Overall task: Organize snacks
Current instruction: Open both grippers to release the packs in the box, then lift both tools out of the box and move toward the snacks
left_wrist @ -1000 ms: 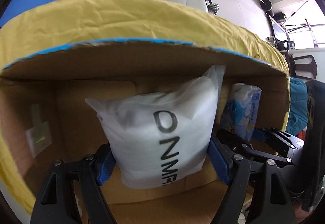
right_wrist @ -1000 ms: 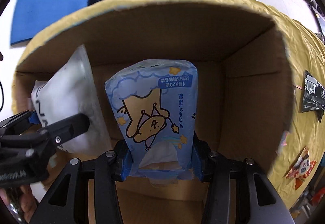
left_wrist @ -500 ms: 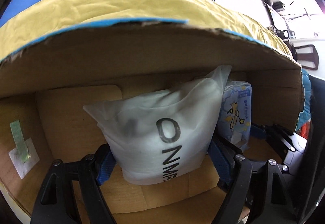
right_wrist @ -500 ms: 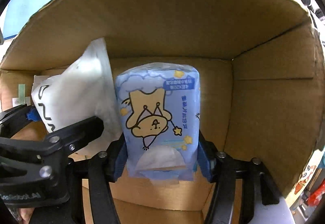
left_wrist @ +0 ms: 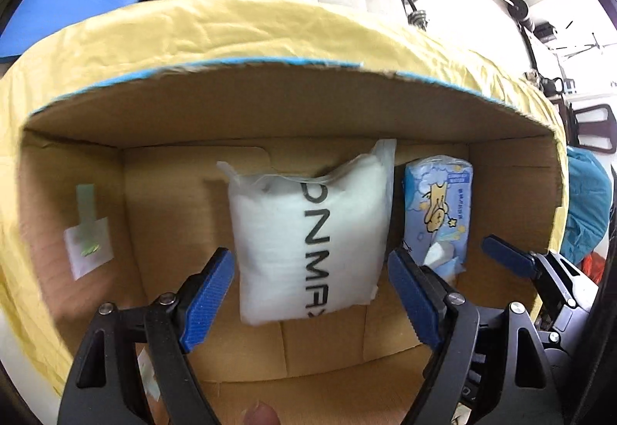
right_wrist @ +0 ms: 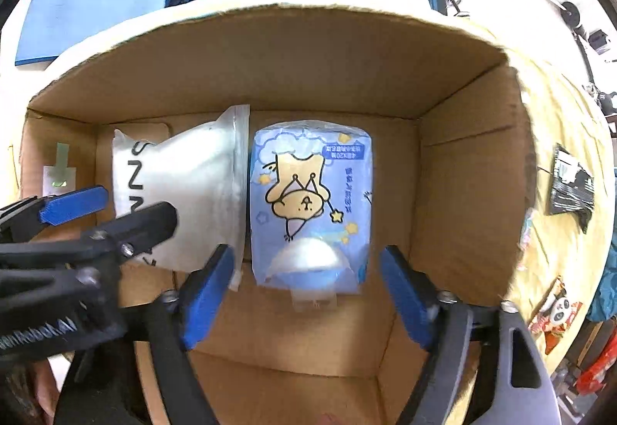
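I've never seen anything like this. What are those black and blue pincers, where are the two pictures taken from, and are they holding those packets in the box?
No robot here: a person holds a hand-held gripper in each hand, each with a camera looking along its fingers. One picture is from the left gripper, the other from the right gripper. Both look down into a cardboard box on a yellow cloth. Inside lie a white bag and a blue tissue pack, side by side. Neither is held: both jaws stand open, the right one's having just opened to let the blue pack go.
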The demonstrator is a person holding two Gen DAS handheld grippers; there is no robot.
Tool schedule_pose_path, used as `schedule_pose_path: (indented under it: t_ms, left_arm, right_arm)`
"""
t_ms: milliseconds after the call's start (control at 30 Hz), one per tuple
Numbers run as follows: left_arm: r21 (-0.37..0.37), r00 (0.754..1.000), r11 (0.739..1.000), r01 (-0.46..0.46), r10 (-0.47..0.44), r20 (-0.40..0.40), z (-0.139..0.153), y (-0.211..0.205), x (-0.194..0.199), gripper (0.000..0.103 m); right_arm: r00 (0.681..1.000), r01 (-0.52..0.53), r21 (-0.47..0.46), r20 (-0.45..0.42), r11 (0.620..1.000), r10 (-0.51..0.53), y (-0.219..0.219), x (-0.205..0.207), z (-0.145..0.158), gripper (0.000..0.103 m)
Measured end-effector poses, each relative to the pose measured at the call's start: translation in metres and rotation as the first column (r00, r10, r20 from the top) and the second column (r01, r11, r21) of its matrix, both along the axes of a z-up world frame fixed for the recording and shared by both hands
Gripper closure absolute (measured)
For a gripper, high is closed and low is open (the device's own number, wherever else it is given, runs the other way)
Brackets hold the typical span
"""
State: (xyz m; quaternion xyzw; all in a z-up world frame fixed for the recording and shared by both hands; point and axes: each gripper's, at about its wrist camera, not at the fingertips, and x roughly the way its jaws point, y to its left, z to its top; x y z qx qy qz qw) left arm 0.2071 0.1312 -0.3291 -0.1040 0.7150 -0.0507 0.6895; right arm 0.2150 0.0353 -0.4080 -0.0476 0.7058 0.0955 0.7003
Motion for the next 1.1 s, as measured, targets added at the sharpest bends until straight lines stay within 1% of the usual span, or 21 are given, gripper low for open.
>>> schedule_pose_path:
  t_ms: [33, 100, 133, 200, 267, 300, 333, 367, 400, 500, 533, 633, 767, 867, 1000, 1100]
  left_arm:
    - [0.003, 1.000, 1.000, -0.012, 0.012, 0.012, 0.006, 0.003, -0.004, 0.022]
    - [0.011, 0.999, 1.000, -0.029, 0.029, 0.032, 0.014, 0.008, -0.010, 0.020]
    - [0.019, 0.998, 0.999, -0.037, 0.036, 0.046, 0.020, 0.011, -0.014, 0.015]
    - [0.034, 0.995, 0.998, -0.055, 0.052, 0.080, 0.031, 0.016, -0.027, 0.013]
    - [0.050, 0.993, 0.997, -0.066, 0.061, 0.103, 0.038, 0.016, -0.032, 0.007]
    - [0.056, 0.992, 0.996, -0.068, 0.061, 0.111, 0.040, 0.017, -0.036, 0.003]
    - [0.065, 0.990, 0.996, -0.068, 0.059, 0.127, 0.045, 0.017, -0.043, 0.002]
    - [0.073, 0.988, 0.995, -0.070, 0.059, 0.140, 0.048, 0.017, -0.045, 0.002]
    - [0.084, 0.987, 0.994, -0.072, 0.059, 0.151, 0.051, 0.017, -0.047, 0.002]
    - [0.121, 0.979, 0.989, -0.087, 0.063, 0.195, 0.064, 0.020, -0.066, 0.002]
    - [0.128, 0.977, 0.988, -0.089, 0.062, 0.204, 0.066, 0.012, -0.064, 0.002]
    - [0.159, 0.970, 0.982, -0.103, 0.064, 0.236, 0.074, 0.011, -0.073, 0.003]
    - [0.207, 0.948, 0.971, -0.116, 0.046, 0.315, 0.099, 0.010, -0.092, 0.003]
    - [0.202, 0.937, 0.971, -0.129, 0.053, 0.345, 0.116, 0.011, -0.110, 0.003]
    - [0.204, 0.928, 0.971, -0.122, 0.039, 0.370, 0.135, 0.010, -0.130, 0.003]
    - [0.192, 0.924, 0.974, -0.118, 0.038, 0.379, 0.143, 0.008, -0.143, 0.003]
  right_arm:
    - [1.000, 0.000, -0.002, 0.009, 1.000, 0.000, 0.001, -0.004, 0.004, 0.013]
    - [1.000, 0.004, 0.004, 0.022, 1.000, -0.004, -0.004, -0.013, 0.012, 0.013]
    - [1.000, 0.004, 0.003, 0.025, 1.000, -0.005, -0.004, -0.017, 0.016, 0.012]
    - [0.999, 0.012, 0.011, 0.033, 1.000, -0.012, -0.010, -0.022, 0.022, 0.009]
    - [0.999, 0.016, 0.018, 0.041, 1.000, -0.017, -0.014, -0.029, 0.029, 0.000]
    - [0.999, 0.019, 0.027, 0.048, 0.999, -0.020, -0.019, -0.033, 0.037, 0.000]
    - [0.998, 0.018, 0.031, 0.052, 0.999, -0.020, -0.018, -0.030, 0.042, 0.000]
    - [0.998, 0.019, 0.032, 0.060, 0.999, -0.020, -0.019, -0.037, 0.047, 0.000]
    - [0.998, 0.018, 0.033, 0.065, 0.999, -0.021, -0.017, -0.030, 0.052, 0.000]
    - [0.996, 0.019, 0.040, 0.081, 0.999, -0.022, -0.012, -0.034, 0.065, 0.000]
    - [0.996, 0.019, 0.039, 0.088, 0.999, -0.023, -0.011, -0.034, 0.068, 0.000]
    - [0.994, 0.025, 0.037, 0.106, 0.999, -0.029, -0.011, -0.039, 0.079, 0.000]
    - [0.990, 0.030, 0.041, 0.136, 0.999, -0.035, -0.016, -0.055, 0.092, 0.000]
    - [0.987, 0.032, 0.059, 0.153, 0.998, -0.040, -0.020, -0.071, 0.106, 0.000]
    - [0.980, 0.031, 0.078, 0.194, 0.996, -0.045, -0.025, -0.093, 0.130, 0.000]
    - [0.976, 0.026, 0.093, 0.214, 0.995, -0.046, -0.029, -0.108, 0.146, 0.000]
